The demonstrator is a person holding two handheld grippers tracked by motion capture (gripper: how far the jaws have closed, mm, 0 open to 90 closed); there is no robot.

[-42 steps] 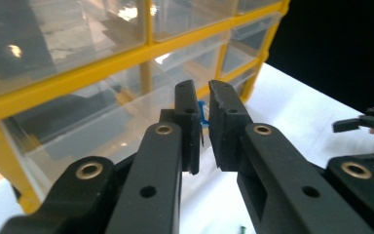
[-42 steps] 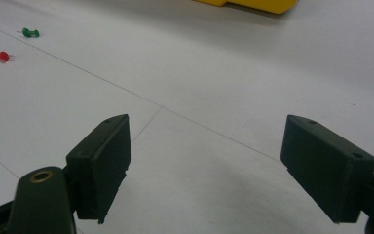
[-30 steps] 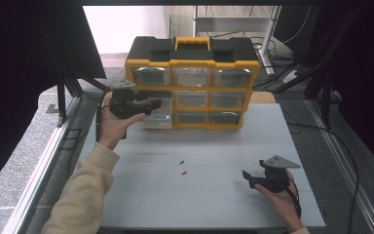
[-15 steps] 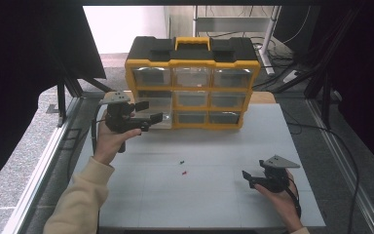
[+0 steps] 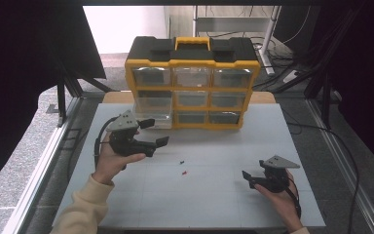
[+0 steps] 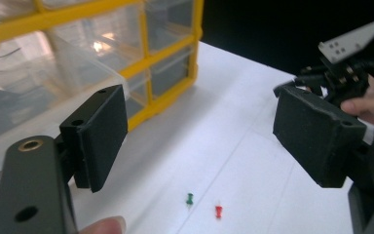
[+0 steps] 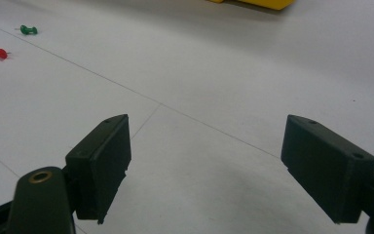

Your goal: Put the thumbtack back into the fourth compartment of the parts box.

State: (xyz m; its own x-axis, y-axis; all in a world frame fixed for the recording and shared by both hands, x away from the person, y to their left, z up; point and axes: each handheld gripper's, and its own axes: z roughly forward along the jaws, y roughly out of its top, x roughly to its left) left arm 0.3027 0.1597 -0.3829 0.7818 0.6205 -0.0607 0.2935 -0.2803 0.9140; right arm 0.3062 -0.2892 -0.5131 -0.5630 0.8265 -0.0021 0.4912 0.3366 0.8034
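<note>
High view shows my left gripper [image 5: 151,132] with jaws just opened wide, nothing between them, beside the pulled-out drawer [image 5: 152,118]; my right gripper [image 5: 251,178] gapes empty; 2 pushpins [image 5: 182,166] lie between, tiny enough to skid from my pads.

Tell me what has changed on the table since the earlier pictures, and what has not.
The left gripper has drawn back from the pulled-out clear drawer of the yellow organizer, toward the person and the two pushpins. Its jaws have just been opening, with nothing between them. The right gripper, open and low over the table, stayed put, as did the green pushpin, the red pushpin and the drawer.
</note>
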